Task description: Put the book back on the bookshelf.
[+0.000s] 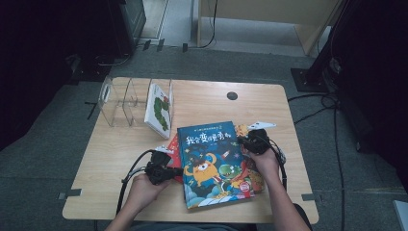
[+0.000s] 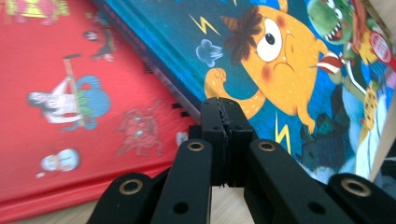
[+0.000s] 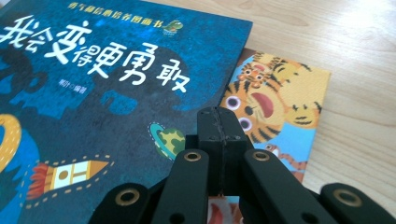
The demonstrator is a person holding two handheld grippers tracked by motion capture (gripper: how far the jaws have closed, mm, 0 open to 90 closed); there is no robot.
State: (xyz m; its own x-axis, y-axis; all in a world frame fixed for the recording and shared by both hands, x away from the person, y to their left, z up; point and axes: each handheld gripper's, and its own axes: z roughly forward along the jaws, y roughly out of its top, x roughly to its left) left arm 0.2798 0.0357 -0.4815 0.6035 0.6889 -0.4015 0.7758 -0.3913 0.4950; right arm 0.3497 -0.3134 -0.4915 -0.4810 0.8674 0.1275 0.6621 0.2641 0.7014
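Near the desk's (image 1: 120,144) front edge the blue book (image 1: 214,163) lies on top of a red book (image 2: 70,93) and a tiger book (image 3: 280,98), with the left gripper (image 1: 166,166) at its left edge and the right gripper (image 1: 252,139) at its right, both with fingers pressed together, clamping nothing.
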